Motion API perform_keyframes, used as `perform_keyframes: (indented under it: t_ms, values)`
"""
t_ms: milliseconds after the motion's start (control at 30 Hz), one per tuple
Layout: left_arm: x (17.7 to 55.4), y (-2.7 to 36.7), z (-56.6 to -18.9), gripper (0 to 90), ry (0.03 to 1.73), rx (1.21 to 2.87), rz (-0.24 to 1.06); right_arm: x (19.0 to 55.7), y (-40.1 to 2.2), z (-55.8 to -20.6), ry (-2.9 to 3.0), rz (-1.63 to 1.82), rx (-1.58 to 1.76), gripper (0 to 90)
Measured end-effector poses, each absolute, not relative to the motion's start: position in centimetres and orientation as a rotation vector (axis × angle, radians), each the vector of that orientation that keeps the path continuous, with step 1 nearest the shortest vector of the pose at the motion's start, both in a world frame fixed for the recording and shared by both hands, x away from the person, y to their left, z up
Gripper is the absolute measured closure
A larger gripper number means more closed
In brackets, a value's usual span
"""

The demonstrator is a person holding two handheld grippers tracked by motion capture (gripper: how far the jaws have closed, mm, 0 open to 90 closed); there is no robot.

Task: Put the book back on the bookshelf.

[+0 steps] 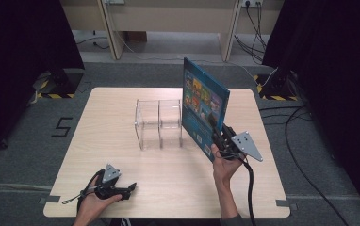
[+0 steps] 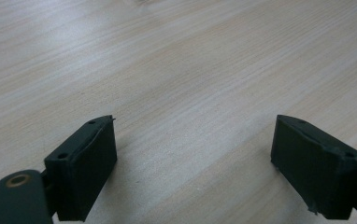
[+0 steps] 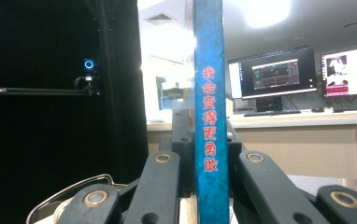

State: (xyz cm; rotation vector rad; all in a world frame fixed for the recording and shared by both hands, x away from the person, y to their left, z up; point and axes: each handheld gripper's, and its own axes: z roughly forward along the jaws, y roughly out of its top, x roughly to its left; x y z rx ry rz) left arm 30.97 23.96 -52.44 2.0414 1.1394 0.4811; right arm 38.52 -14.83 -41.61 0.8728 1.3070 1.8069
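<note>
A pale wooden table point(image 1: 121, 101) stands on grey carpet, with black curtains to either side of it and light wooden furniture along the far wall. Cables trail over the floor to the right of the table, and a "5" is marked on the carpet off its left edge.

The right gripper point(image 1: 220, 136) is lifted above the table's right half, just right of a clear acrylic rack point(image 1: 159, 123). Its jaws are clamped on a blue picture book point(image 1: 204, 101), which stands upright on edge in the air, tilted a little, its cover facing the rack. In the right gripper view the book's blue spine point(image 3: 209, 93) rises straight up between the two black jaws, with red characters running down it and both pads pressed on the covers. Beyond the spine in that view are lit monitors on a desk and, to the left, a dark curtain with a small camera on a bar.

The left gripper point(image 1: 121, 190) rests low at the table's near left corner, well apart from the rack and the book. Its jaws stand wide apart over bare wood in the left gripper view point(image 2: 195, 158), with nothing between them.

The rack stands near the table's middle, its upright dividers forming empty slots. Its nearest wall lies just beside the book's lower edge.
</note>
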Motion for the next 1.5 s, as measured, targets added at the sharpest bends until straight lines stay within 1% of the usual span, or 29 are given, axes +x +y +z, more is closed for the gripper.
perform_keyframes:
  t_ms: [500,1500]
  values:
    - [31.0,24.0,-52.4,13.3,1.136,2.042,0.480,39.9,-14.2,-42.6,1.287,1.798,0.908,83.3]
    - [30.9,24.0,-52.4,13.1,1.129,2.047,0.478,41.2,-12.7,-44.0,1.259,1.768,0.929,83.1]
